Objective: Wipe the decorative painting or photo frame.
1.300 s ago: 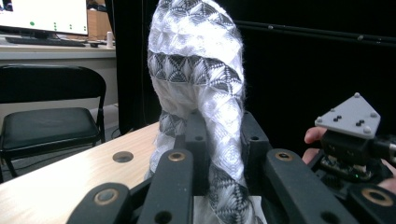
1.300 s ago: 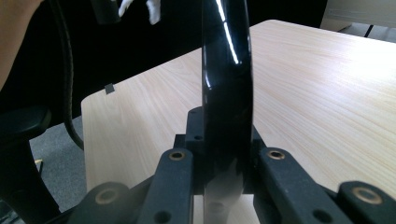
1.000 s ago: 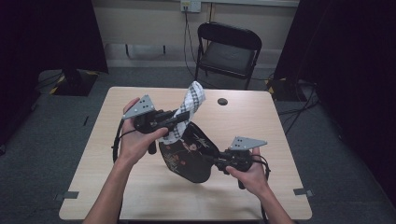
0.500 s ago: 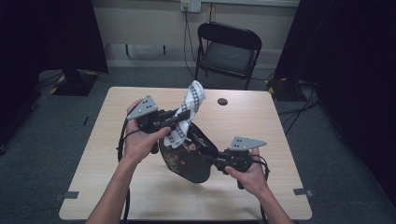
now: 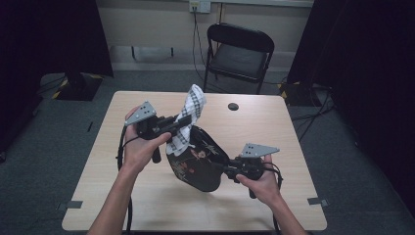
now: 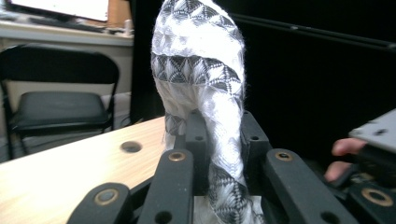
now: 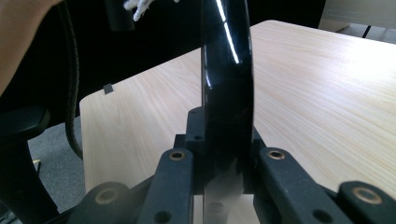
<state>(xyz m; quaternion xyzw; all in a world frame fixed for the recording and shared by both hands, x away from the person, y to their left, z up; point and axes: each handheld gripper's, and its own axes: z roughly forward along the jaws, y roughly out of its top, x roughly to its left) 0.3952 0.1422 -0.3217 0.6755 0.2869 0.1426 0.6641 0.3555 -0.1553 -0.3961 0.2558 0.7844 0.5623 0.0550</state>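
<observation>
A glossy black plate [image 5: 198,166] with a printed picture is held tilted above the wooden table [image 5: 293,147]. My right gripper [image 5: 228,169] is shut on its right rim; in the right gripper view the plate [image 7: 226,70] stands edge-on between the jaws of that gripper [image 7: 224,128]. My left gripper [image 5: 183,120] is shut on a white cloth [image 5: 192,104] with a dark woven pattern, at the plate's upper left. The cloth's lower part hangs onto the plate. In the left gripper view the cloth [image 6: 201,70] rises bunched out of my left gripper [image 6: 222,135].
A small dark round hole [image 5: 233,106] lies in the table's far middle. A black folding chair [image 5: 240,54] stands behind the table. The right hand [image 6: 343,151] shows at the right edge of the left gripper view. Cables trail from both grippers.
</observation>
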